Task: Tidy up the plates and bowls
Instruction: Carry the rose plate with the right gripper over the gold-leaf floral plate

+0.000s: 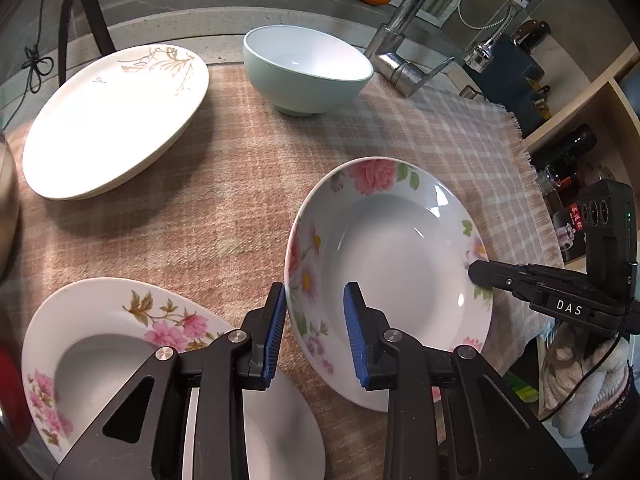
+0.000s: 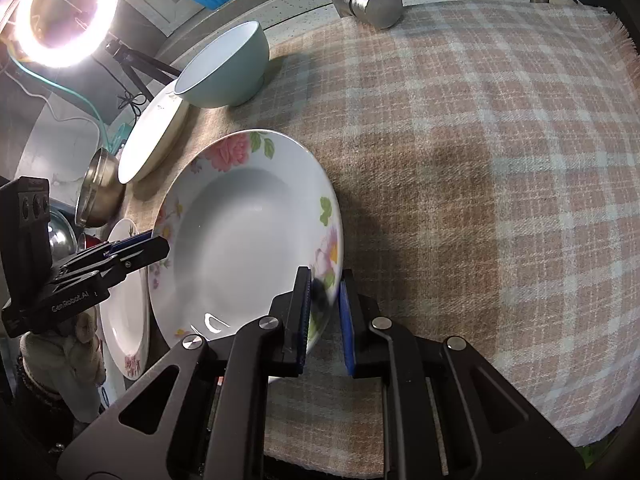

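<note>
Right gripper (image 2: 324, 300) clamped narrowly on rim of tilted white floral-rimmed deep plate (image 2: 240, 236), lower centre; left gripper (image 1: 315, 320) spread wide, straddling opposite rim.

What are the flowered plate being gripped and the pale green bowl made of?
The flowered plate looks like glazed ceramic or porcelain: glossy white, sharp light glints, printed flowers. The pale green bowl seems glazed ceramic or melamine: smooth with a softer sheen; the pictures cannot settle which.

A ring light (image 2: 66, 12) blazes blown-out at upper left. Plates cast soft shadows on the checked cloth (image 2: 480, 160). Fisheye bends and darkens the edges.
</note>
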The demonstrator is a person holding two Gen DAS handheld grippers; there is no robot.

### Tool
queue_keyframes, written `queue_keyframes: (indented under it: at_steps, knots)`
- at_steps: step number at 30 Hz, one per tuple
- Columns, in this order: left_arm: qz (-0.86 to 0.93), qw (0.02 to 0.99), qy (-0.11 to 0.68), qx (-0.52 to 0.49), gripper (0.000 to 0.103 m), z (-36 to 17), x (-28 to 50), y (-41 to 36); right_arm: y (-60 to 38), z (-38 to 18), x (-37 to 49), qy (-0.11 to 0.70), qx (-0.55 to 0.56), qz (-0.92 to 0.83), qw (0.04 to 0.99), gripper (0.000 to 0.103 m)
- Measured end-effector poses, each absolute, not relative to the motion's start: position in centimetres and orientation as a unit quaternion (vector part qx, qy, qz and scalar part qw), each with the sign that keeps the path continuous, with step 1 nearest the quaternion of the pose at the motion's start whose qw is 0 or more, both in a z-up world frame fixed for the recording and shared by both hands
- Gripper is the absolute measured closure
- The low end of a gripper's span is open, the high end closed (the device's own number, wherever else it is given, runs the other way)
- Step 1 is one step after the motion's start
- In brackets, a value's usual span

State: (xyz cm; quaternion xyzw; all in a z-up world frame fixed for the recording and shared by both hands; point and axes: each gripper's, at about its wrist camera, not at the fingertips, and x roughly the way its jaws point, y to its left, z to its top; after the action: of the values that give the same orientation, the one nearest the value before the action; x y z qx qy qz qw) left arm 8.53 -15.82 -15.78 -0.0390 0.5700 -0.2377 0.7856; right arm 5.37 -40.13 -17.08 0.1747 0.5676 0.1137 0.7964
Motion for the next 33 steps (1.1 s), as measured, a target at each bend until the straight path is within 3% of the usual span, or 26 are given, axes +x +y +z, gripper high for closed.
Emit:
queue_keyframes:
  at_steps: [33]
  knots:
    - [-0.232, 0.809, 0.534, -0.084, 0.075, -12.1, 7.5, -11.7, -37.4, -12.6, 4.3, 0.549, 0.16, 0.126, 0.81, 0.089]
